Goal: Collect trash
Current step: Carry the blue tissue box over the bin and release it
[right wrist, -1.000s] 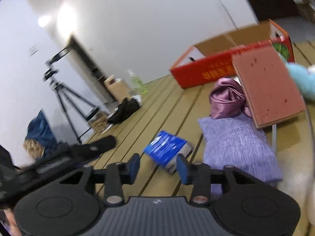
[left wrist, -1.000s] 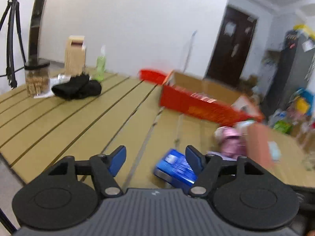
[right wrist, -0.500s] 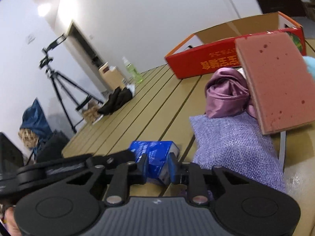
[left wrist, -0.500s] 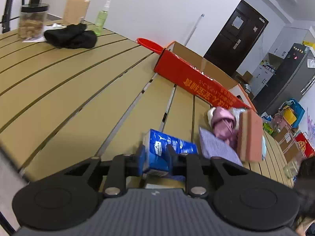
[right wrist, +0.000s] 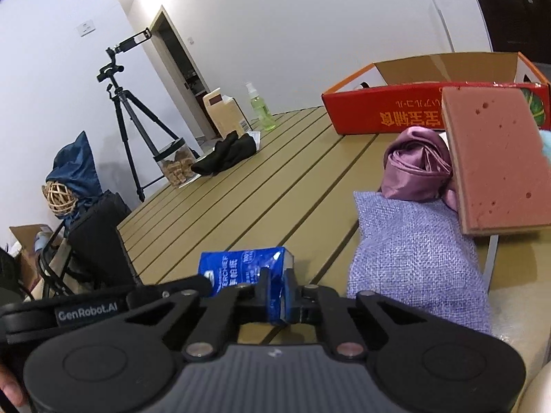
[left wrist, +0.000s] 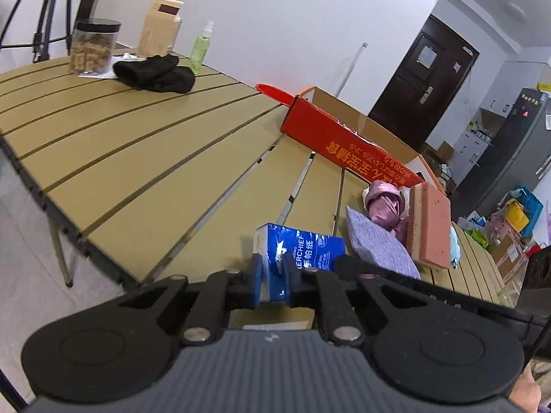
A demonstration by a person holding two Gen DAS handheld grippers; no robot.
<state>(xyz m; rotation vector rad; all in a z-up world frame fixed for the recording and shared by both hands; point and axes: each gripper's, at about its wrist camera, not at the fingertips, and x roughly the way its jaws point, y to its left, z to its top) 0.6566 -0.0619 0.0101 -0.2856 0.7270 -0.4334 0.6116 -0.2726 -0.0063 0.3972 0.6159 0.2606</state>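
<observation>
a tan slatted table [left wrist: 144, 158] fills most of both views, running from the lower middle up to the far edge at the top of the frame. at its far end, right of centre, an open red cardboard box [left wrist: 347, 144] lies with printed lettering on its side wall. in front of the box, at the right of the frame, a pink sponge block [right wrist: 496, 161] leans over a crumpled mauve cloth [right wrist: 416, 168], and below them lies a lilac woven pouch [right wrist: 416, 261] flat on the slats. far off in the upper left of the left wrist view, a black bundle of fabric [left wrist: 155, 74] sits beside a clear jar with a black lid [left wrist: 93, 47], a beige carton [left wrist: 160, 27] and a small green spray bottle [left wrist: 200, 50]. in the right wrist view a tripod [right wrist: 129, 117] stands on the floor past the table, upper left. the blue tissue packet [left wrist: 303, 249] sits at the near edge of the table, low and centre in both views, just beside the lilac pouch. the left gripper [left wrist: 272, 284] has its jaws closing, with the packet's left end pinched between the blue pads, which press on its wrapper. the right gripper [right wrist: 276, 298] is clamped tight on a crumpled corner at the packet's right end. part of the left gripper's black body crosses the lower left of the right wrist view.
</observation>
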